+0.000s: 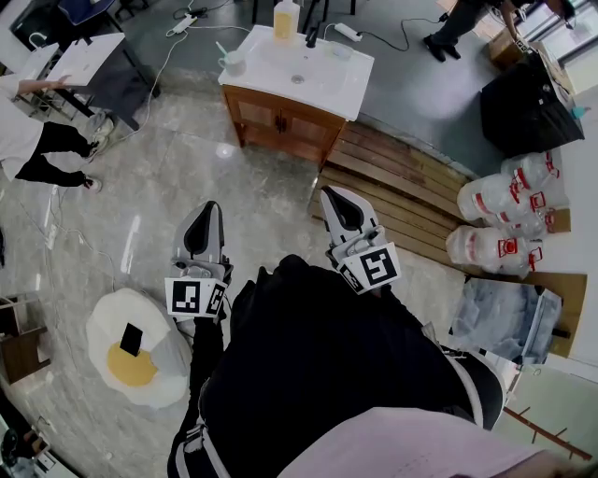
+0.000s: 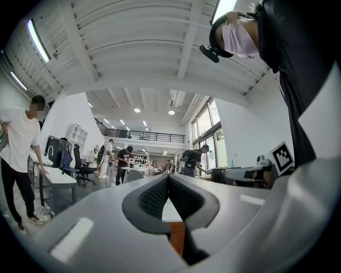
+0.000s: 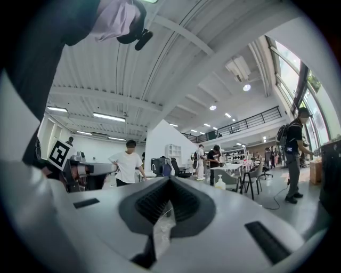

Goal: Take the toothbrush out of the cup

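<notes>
left gripper (image 1: pixel 210 207): held in front of the person's dark sleeve, over the marble floor; in the left gripper view its jaws are pressed together at the tips, and the slit behind them shows the cabinet's white top and brown wood.
right gripper (image 1: pixel 334 194): level with the left one and beside it, near the edge of the wooden pallet (image 1: pixel 402 182); in the right gripper view its jaws are closed, tip against tip.
cup (image 1: pixel 233 63): pale, standing on the left corner of the washbasin cabinet (image 1: pixel 285 117), well apart from both grippers.
toothbrush (image 1: pixel 222 49): light green, inside the cup, its upper end sticking out above the rim.
basin top: a yellowish soap bottle (image 1: pixel 286 19) and a black faucet (image 1: pixel 311 37) at the back, with the drain in the middle.
floor, right: clear water jugs (image 1: pixel 505 219) with red labels beside the pallet.
floor, left: a fried-egg cushion (image 1: pixel 131 355) with a small black object on its yolk.
</notes>
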Demonstrator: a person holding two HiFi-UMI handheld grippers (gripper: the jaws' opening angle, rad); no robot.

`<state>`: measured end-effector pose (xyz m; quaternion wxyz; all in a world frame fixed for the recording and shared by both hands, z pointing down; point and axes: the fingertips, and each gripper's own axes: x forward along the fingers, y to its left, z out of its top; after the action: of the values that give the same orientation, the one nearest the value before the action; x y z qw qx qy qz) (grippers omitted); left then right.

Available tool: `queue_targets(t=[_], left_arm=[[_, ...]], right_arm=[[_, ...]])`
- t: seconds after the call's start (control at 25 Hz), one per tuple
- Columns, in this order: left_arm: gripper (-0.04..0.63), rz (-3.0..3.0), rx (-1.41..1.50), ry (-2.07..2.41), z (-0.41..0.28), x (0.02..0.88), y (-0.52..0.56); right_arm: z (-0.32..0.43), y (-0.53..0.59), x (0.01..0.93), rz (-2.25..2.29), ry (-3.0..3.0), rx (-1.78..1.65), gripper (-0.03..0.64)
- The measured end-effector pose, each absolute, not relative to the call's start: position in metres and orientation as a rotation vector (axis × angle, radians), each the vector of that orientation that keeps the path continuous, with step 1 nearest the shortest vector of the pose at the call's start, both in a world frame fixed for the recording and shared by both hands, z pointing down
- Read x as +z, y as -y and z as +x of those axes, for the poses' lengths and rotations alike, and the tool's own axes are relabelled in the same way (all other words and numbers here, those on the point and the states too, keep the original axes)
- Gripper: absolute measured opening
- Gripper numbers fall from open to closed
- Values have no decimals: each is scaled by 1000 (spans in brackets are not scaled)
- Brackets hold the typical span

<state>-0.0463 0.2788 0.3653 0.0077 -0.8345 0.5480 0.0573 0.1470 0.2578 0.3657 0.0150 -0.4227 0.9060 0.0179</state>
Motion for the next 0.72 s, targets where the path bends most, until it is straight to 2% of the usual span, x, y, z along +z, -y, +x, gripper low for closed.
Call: queue_targets(t=[0.16, 0.44, 0.72], left_arm=[[19, -2610, 173, -1712, -44, 365, -275], [158, -2626, 172, -1704, -37, 368, -270], [224, -2634, 168, -1696, -28, 367, -265]], right_arm=[[147, -255, 366, -1312, -2824, 50, -2], [150, -252, 368, -1314, -2824, 48, -2], [159, -247, 367, -1319, -2821, 50, -2]])
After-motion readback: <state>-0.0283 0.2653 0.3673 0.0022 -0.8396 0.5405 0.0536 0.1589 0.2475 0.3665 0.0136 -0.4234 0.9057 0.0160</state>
